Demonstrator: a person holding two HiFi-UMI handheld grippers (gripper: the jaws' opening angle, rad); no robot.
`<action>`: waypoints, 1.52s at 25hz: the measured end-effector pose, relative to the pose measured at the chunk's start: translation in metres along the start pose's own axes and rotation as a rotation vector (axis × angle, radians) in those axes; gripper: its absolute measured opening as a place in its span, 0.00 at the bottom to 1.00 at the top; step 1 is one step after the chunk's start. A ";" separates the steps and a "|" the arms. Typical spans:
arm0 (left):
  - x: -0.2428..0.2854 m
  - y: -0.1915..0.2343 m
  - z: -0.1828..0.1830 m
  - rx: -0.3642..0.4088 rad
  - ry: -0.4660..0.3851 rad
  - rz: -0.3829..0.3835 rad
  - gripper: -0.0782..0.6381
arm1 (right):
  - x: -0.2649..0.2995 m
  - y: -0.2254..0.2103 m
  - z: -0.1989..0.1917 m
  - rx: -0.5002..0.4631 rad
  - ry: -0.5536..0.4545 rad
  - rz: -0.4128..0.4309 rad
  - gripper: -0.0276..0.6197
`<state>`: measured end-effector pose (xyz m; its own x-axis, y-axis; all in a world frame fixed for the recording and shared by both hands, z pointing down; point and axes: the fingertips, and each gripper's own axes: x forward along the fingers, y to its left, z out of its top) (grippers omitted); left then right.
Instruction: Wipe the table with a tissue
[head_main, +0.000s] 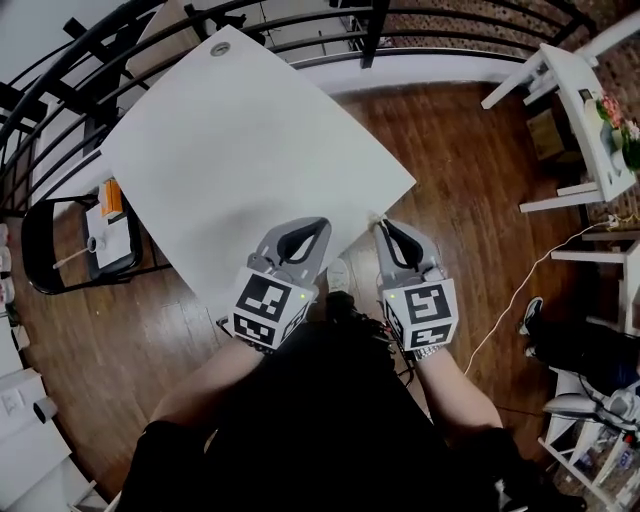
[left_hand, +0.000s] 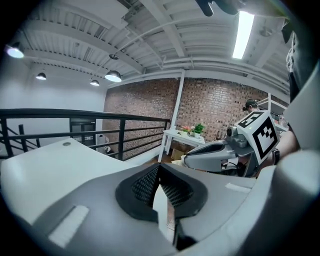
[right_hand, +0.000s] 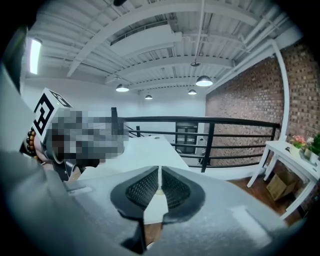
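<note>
The left gripper (head_main: 303, 232) and right gripper (head_main: 388, 232) are held side by side at the near edge of the white table (head_main: 250, 140). Both jaw pairs are pressed together. A small pale scrap (head_main: 373, 215) (possibly the tissue, cannot tell) shows at the right gripper's tip.

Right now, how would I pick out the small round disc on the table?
Start at the big white table in the head view. Go to its far corner by the black railing; the small disc is the only grey spot on that white top.
</note>
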<state>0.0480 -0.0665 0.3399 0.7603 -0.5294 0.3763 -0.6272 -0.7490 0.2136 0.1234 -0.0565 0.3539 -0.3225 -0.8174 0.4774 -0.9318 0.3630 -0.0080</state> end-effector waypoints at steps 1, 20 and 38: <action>-0.006 -0.001 0.000 0.005 -0.007 -0.004 0.13 | -0.004 0.008 0.002 -0.003 -0.007 -0.001 0.05; -0.082 -0.026 0.008 0.080 -0.095 -0.064 0.13 | -0.063 0.080 0.023 -0.028 -0.110 -0.075 0.06; -0.112 -0.032 0.004 0.104 -0.118 -0.095 0.13 | -0.084 0.109 0.029 -0.036 -0.149 -0.122 0.05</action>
<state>-0.0162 0.0149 0.2870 0.8339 -0.4924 0.2492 -0.5350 -0.8320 0.1464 0.0436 0.0386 0.2879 -0.2314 -0.9124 0.3377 -0.9597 0.2709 0.0744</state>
